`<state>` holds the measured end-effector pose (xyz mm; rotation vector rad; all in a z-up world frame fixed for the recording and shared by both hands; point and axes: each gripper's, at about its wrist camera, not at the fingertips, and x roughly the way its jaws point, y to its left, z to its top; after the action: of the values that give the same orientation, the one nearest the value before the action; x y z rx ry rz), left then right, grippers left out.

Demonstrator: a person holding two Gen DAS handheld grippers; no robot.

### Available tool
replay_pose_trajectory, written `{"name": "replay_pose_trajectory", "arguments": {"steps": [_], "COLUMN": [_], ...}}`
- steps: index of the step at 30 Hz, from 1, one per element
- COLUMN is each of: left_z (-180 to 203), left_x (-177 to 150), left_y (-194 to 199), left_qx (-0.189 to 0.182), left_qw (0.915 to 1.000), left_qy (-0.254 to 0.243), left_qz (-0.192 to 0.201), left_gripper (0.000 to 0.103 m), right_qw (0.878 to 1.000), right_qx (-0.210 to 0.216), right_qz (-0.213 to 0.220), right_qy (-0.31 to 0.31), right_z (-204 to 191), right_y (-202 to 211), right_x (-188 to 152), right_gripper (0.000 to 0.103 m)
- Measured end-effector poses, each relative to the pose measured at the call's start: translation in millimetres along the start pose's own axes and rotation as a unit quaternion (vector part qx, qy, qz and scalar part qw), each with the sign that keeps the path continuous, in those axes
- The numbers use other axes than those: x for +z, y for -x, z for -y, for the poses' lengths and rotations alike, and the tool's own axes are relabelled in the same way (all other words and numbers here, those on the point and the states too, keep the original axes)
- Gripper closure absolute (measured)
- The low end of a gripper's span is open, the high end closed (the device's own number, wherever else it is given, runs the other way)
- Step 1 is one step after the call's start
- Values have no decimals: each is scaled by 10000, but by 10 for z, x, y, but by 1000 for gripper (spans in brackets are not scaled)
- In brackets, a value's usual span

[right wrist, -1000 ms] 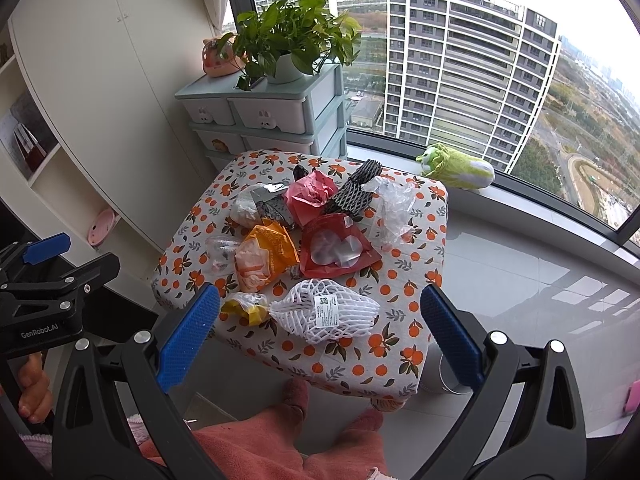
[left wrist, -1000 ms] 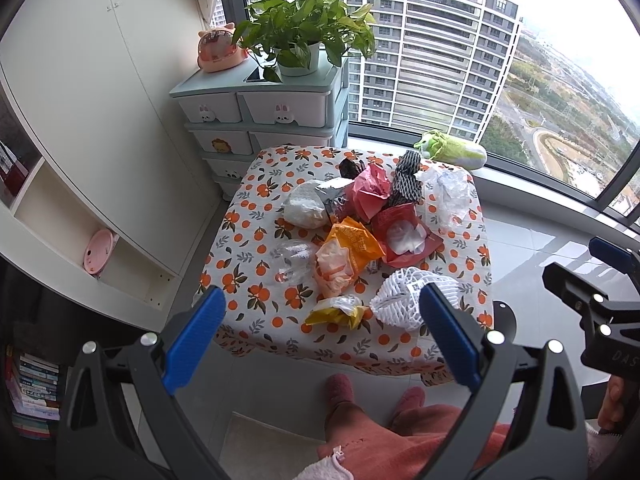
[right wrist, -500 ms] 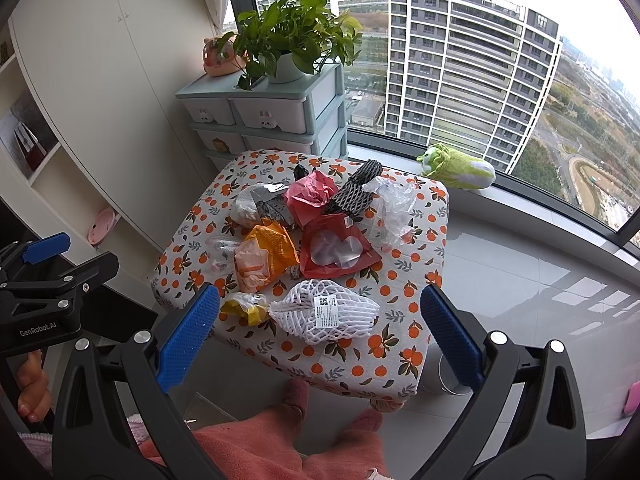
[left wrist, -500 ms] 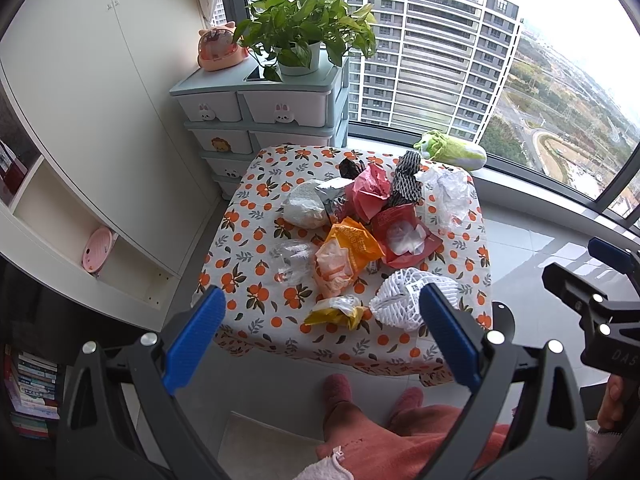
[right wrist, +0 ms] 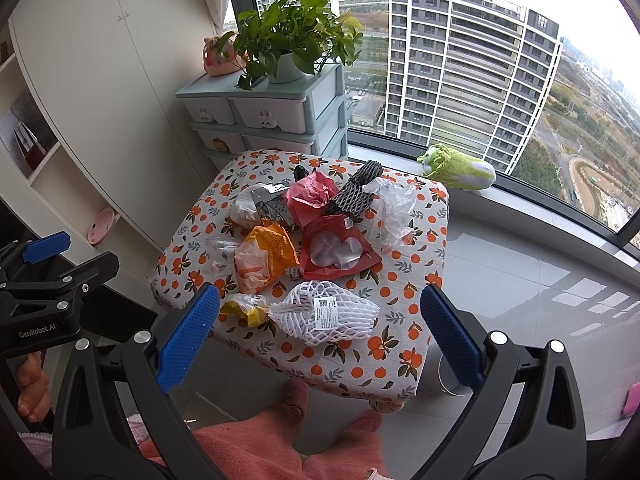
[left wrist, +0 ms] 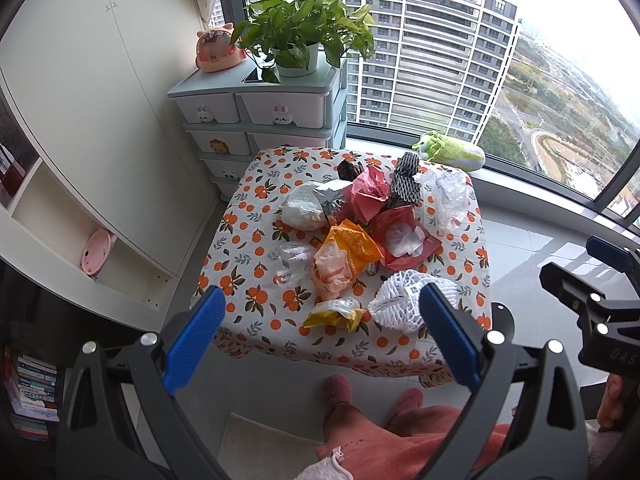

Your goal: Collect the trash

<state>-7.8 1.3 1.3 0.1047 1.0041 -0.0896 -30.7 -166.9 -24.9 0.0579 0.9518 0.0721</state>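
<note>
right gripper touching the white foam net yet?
Apart. In the right wrist view the right gripper hangs open above the table; the white foam net lies on the cloth between and beyond the blue pads, clear of both.

No visible change since earlier.

Daylight from a floor-to-ceiling window (right wrist: 460, 80) falls on glossy grey floor tiles (right wrist: 540, 280), a pale-blue drawer chest (left wrist: 260, 120) and white cupboards (left wrist: 80, 100).
</note>
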Motion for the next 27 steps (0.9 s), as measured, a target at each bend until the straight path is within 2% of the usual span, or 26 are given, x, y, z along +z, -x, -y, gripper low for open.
{"name": "replay_pose_trajectory", "arguments": {"steps": [27], "left_z": [-45], "left_x": [64], "left_y": [-61], "left_qx": [24], "left_qw": [10000], "left_qy": [40], "left_qz": [-55], "left_gripper": [6], "right_qw": [10000], "right_qx": [-15], "right_qz": [-22], "right_qy": [3], "right_z": [11], "right_y": [-21], "right_x": [13], "right_gripper": [6]}}
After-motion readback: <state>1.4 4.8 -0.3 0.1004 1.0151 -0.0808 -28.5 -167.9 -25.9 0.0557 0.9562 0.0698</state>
